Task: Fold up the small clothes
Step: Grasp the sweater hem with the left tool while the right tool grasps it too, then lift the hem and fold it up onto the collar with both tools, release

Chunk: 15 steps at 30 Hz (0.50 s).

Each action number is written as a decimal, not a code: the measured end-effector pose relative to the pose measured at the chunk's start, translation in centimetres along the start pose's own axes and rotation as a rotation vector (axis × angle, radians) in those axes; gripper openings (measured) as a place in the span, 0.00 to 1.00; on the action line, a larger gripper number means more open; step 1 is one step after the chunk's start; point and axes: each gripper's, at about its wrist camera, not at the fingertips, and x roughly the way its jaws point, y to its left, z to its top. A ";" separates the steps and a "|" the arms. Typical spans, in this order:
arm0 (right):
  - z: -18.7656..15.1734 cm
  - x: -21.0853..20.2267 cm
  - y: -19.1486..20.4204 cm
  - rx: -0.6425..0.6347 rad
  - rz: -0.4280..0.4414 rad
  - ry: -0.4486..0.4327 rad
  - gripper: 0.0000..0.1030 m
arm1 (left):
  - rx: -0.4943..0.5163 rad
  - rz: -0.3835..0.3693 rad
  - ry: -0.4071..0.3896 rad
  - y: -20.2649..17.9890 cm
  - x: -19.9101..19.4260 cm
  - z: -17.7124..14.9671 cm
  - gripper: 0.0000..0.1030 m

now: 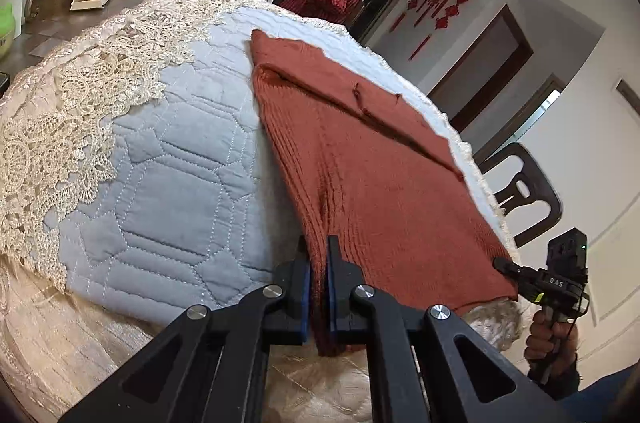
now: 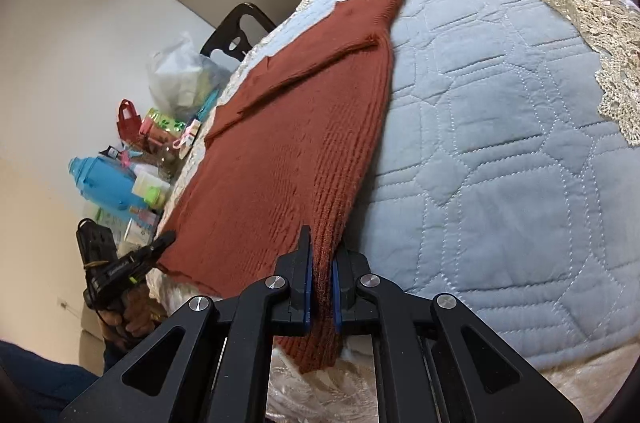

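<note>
Garment: rust-red knitted sweater, lying flat on my worktop's blue quilted cover, its near hem hanging just over the near edge.
Landmark: that blue quilted cover; everything below is placed against it.
Left gripper: my jaws are closed tight on the hem at one near corner of the sweater, the ribbed knit bunched between the blue pads.
Right gripper: clamped the same way on the other near corner, a fold of knit pinched between the pads and a tail of it drooping below them.
Right hand: seen from the left wrist view just past the cover's near corner, wrapped round the handle of its gripper.
Left hand: seen from the right wrist view beside the cover's near edge; it is in shadow, so I can only guess at the grip of the fingers.
Sleeve: one sleeve is folded across the sweater's body, towards the far side of the cover.
Lace trim: cream lace borders the cover on the side away from the sweater.
Clutter: a blue bottle and a plastic bag lie beyond the cover's edge.
Chair: a dark chair stands just off the cover's far corner.
</note>
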 end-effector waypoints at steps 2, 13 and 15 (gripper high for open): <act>0.4 -0.7 0.2 0.002 0.023 -0.011 0.07 | 0.004 -0.019 -0.026 -0.1 -1.2 0.5 0.07; 3.9 -3.3 2.8 -0.040 0.171 -0.138 0.07 | 0.026 -0.124 -0.205 -1.8 -3.5 5.7 0.07; 4.9 -3.2 3.3 -0.051 0.183 -0.161 0.07 | 0.036 -0.129 -0.237 -2.0 -3.4 7.2 0.07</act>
